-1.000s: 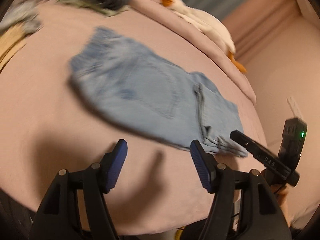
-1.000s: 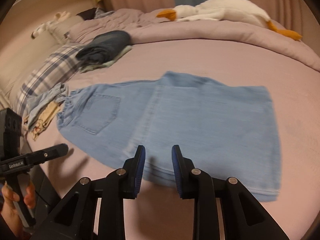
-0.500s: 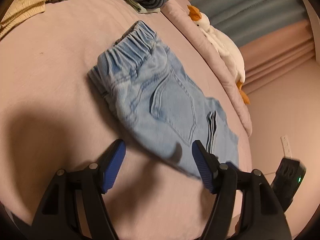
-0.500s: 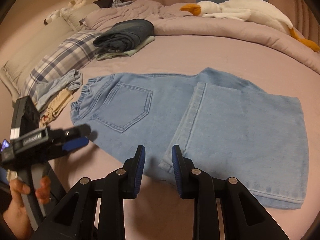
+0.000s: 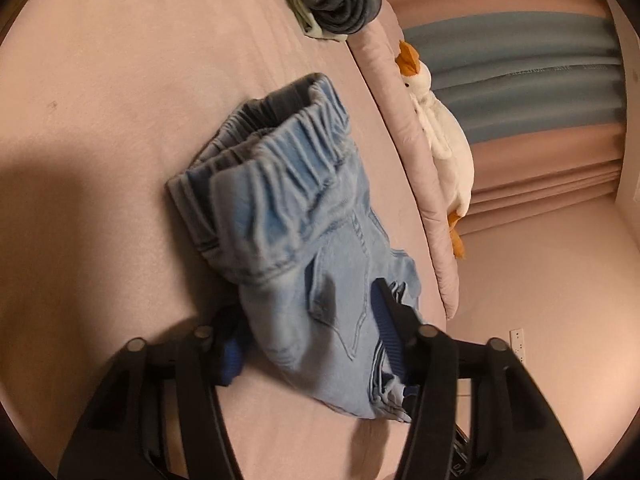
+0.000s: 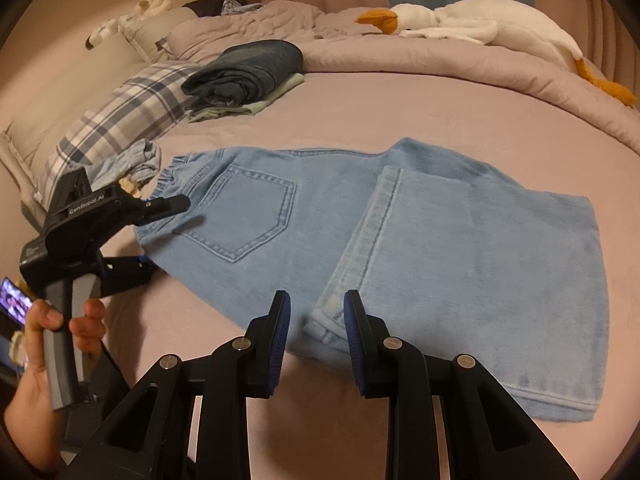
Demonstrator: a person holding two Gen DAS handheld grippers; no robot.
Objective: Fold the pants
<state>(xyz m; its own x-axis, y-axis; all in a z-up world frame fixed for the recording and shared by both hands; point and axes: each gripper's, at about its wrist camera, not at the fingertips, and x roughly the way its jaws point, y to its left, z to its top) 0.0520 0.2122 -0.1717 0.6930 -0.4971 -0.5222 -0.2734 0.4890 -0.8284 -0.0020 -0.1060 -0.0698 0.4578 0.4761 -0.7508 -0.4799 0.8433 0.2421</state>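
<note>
Denim pants (image 5: pixel 304 240) between left gripper (image 5: pixel 308 336) fingers

Black grippers, blue ribbed fingers (image 6: pixel 280 336), silver screws, "GenRobot.AI" on left gripper (image 6: pixel 160 236)

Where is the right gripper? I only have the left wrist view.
Observer: The right gripper hovers at the near edge of the jeans, beside the folded-over hem.
Operator: Is it holding anything?
Observer: No. Its jaws stand open with nothing between them.
Operator: How does my left gripper look from that side?
Observer: The left gripper is closing near the waistband, one finger above the denim and one under its edge, not yet pinched.
</note>
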